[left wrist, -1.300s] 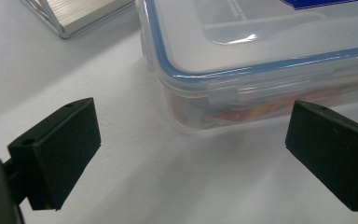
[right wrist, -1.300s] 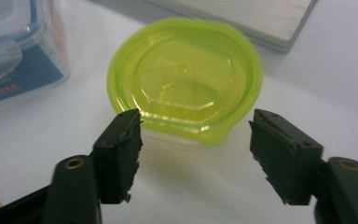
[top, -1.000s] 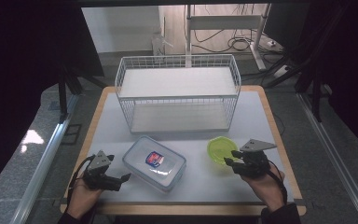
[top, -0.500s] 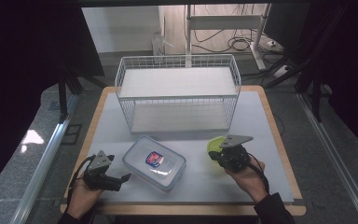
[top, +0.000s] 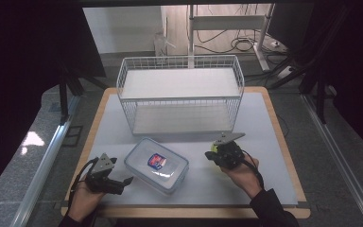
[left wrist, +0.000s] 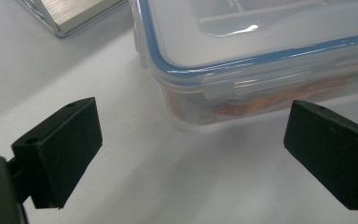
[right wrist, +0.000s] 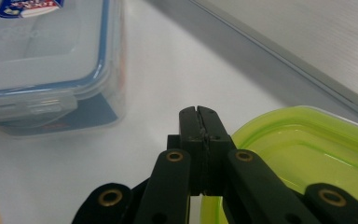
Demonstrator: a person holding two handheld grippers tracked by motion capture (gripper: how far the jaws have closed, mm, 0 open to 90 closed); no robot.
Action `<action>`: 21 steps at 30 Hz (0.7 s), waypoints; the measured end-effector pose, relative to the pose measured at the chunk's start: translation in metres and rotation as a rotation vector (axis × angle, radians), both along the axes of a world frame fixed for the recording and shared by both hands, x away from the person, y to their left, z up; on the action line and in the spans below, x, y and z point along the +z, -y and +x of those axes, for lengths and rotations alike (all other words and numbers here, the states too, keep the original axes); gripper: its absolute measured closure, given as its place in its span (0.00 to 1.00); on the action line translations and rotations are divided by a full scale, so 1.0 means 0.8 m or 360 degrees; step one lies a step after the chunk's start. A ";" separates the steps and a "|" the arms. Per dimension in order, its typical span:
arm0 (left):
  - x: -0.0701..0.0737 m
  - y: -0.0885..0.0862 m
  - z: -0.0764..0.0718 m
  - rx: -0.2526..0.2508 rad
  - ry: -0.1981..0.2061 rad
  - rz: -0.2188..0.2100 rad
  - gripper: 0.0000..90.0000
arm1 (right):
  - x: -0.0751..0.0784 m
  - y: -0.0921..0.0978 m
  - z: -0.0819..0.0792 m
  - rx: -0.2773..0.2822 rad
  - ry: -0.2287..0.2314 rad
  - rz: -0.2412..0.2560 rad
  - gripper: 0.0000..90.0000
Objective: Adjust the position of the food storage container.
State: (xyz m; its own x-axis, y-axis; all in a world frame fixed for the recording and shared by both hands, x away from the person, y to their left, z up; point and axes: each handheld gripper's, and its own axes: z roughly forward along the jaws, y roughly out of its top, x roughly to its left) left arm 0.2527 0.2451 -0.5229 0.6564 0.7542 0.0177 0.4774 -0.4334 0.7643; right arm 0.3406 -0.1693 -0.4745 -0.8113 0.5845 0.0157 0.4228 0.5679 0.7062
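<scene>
Left tongs [top: 123, 181] low on the tabletop [top: 264, 123], held in the left hand [top: 82, 201], jaws spread wide, nothing between them. In the left gripper view both black pads apart at the frame edges, bare tabletop between. Clear box with blue-sealed lid [top: 157, 164] just ahead of the left tongs, apart from both pads; its near corner and one lid latch [left wrist: 256, 81] facing the gap between them. Coloured contents dimly visible through the box wall, not identifiable. Sticker [top: 155, 161] on the lid top, print too small to read.

Wire basket [top: 179, 97] farther out, beyond both tongs, standing upright on the tabletop; well apart from the left tongs, nearer the right.

Right tongs [top: 211, 155] to the right of the clear box, held in the right hand [top: 241, 172], jaws pressed together, pads meeting along one seam in the right gripper view [right wrist: 200, 122]. Nothing seen clamped between them. Yellow-green container [right wrist: 307, 149] directly beside and under the right tongs; rim touching or just beside the closed tip, contact not resolvable. In the high view a sliver of yellow-green [top: 213, 148] showing at the tip. Clear box near, to the left of the right tongs, not touching.
</scene>
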 end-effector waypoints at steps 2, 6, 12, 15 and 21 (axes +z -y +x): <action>0.000 0.000 0.000 -0.0004 -0.0001 0.0003 0.05 | 0.000 0.002 0.001 -0.0005 0.0001 -0.0001 1.00; 0.000 0.001 0.000 -0.0019 -0.0003 0.0026 0.05 | -0.001 0.010 0.004 -0.0040 -0.0006 -0.0006 1.00; -0.001 0.003 0.000 -0.0027 -0.0006 0.0039 0.05 | -0.001 0.032 0.011 -0.0123 -0.0021 0.0005 1.00; -0.001 0.003 -0.001 -0.0025 -0.0004 0.0045 0.05 | 0.000 0.042 0.013 -0.0162 -0.0026 0.0015 1.00; -0.001 0.003 0.000 -0.0020 -0.0012 0.0044 0.05 | -0.001 0.063 0.019 -0.0240 -0.0029 0.0020 1.00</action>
State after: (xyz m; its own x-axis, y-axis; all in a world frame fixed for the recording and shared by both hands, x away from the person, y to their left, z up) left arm 0.2525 0.2425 -0.5240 0.6659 0.7453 0.0333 0.4777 -0.4602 0.7483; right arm 0.3562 -0.2197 -0.4750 -0.7138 0.6994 0.0378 0.5155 0.4880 0.7043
